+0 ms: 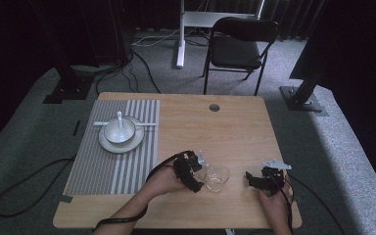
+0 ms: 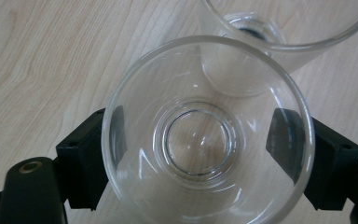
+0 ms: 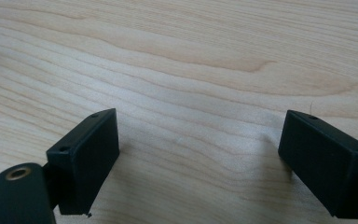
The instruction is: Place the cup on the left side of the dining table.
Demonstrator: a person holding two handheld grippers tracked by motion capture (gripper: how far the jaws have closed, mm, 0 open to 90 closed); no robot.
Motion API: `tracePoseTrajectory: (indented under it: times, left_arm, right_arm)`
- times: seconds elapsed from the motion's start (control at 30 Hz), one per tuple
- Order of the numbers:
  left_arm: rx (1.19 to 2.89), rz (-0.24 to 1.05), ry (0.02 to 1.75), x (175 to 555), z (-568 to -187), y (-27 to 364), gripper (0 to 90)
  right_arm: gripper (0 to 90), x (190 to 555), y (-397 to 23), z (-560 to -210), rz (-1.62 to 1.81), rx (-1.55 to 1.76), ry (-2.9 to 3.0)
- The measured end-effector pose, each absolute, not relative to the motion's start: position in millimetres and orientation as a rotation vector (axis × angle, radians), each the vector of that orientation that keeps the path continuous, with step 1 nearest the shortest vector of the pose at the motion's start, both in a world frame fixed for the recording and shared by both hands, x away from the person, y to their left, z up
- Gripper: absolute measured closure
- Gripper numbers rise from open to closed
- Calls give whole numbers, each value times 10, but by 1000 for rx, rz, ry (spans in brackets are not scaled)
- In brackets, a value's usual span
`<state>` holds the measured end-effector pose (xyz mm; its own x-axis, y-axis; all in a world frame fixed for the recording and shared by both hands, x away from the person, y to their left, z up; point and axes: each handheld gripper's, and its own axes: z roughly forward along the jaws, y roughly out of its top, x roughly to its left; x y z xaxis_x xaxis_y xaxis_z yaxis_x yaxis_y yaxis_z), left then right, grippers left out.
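A clear drinking glass (image 2: 200, 144) sits between the black jaws of my left gripper (image 2: 198, 133), seen from above its rim. Both pads press its wall, one on each side, so the gripper is shut on it. A second clear glass (image 2: 284, 28) stands on the wooden table just beyond the first, almost touching it. In the high view the left gripper (image 1: 191, 171) holds its glass (image 1: 199, 175) near the table's front middle, with the second glass (image 1: 218, 177) right of it. My right gripper (image 1: 262, 178) rests farther right, open, its jaws (image 3: 198, 140) wide apart over bare wood.
A grey striped placemat (image 1: 112, 166) covers the table's left side. On it stands a white plate (image 1: 127, 144) carrying a white bowl (image 1: 119, 129) with a spoon. A cable hole (image 1: 214, 107) is near the far edge. A black chair (image 1: 240, 49) stands behind the table.
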<state>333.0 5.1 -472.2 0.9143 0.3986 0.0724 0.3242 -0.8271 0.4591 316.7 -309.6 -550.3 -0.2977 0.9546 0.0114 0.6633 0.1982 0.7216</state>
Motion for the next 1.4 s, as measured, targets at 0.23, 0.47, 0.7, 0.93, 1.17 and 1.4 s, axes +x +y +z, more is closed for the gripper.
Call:
tracePoseTrajectory:
  times: [0.23, 0.47, 0.7, 0.93, 1.17, 1.4]
  left_arm:
    - [2602, 210, 539, 3338, -4718, 71, 184]
    - [2572, 198, 567, 3356, -4672, 96, 184]
    - [2575, 201, 559, 3372, -4657, 117, 184]
    - [2566, 246, 555, 3441, -4546, 110, 184]
    - [2525, 279, 602, 3570, -4425, 132, 184]
    - [2477, 324, 687, 3743, -4364, 261, 183]
  right_arm:
    - [117, 3167, -3096, -5503, 879, 1506, 2036]
    - [117, 3167, -3096, -5503, 879, 1506, 2036]
    - [118, 3167, -3096, -5503, 879, 1506, 2036]
    - [118, 3167, -3095, -5503, 880, 1508, 2035]
    - [117, 3167, -3097, -5503, 879, 1506, 2036]
    - [117, 3167, -3097, -5503, 879, 1505, 2036]
